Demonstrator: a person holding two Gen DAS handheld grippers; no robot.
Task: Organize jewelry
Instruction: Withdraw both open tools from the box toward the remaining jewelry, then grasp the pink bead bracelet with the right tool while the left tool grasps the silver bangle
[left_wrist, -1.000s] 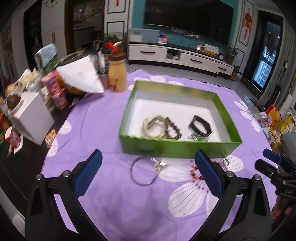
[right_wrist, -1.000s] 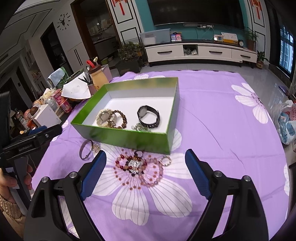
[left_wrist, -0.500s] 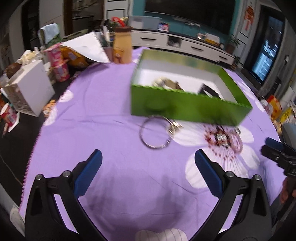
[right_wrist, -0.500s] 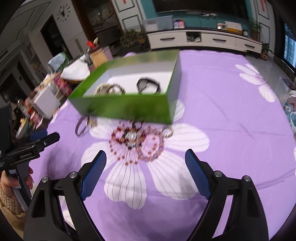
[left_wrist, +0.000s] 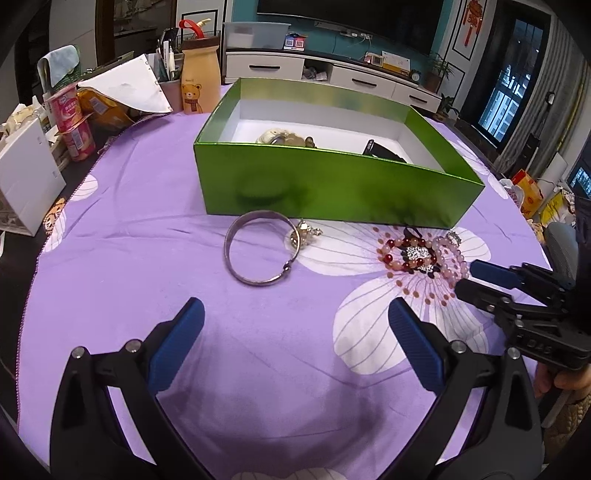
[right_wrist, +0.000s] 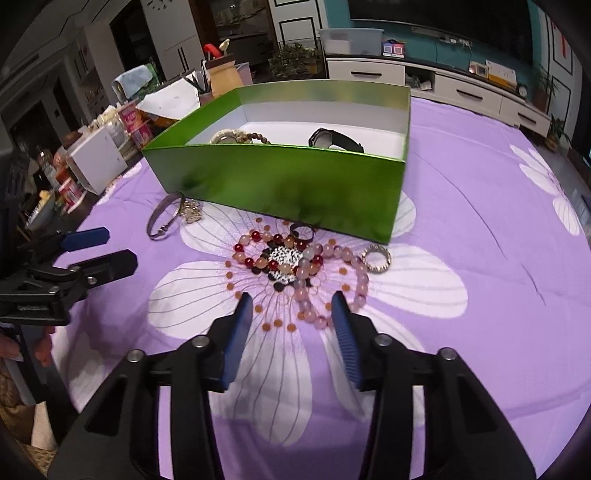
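Right gripper (right_wrist: 291, 306) (jaws apart) near beaded bracelets (right_wrist: 295, 266), green box (right_wrist: 280, 181) behind

No text, label or number is sharp enough to read

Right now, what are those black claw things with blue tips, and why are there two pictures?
They are grabbers that a person holds, one in each hand. Each has a small camera looking along its two fingers, so you get two pictures. One shows the left gripper, wide open and holding nothing. The other shows the right gripper, also open and holding nothing, close to a pink bead bracelet. On the purple tablecloth lie a silver bangle and a small sparkly ring. The green box already has a black watch and some bracelets inside.
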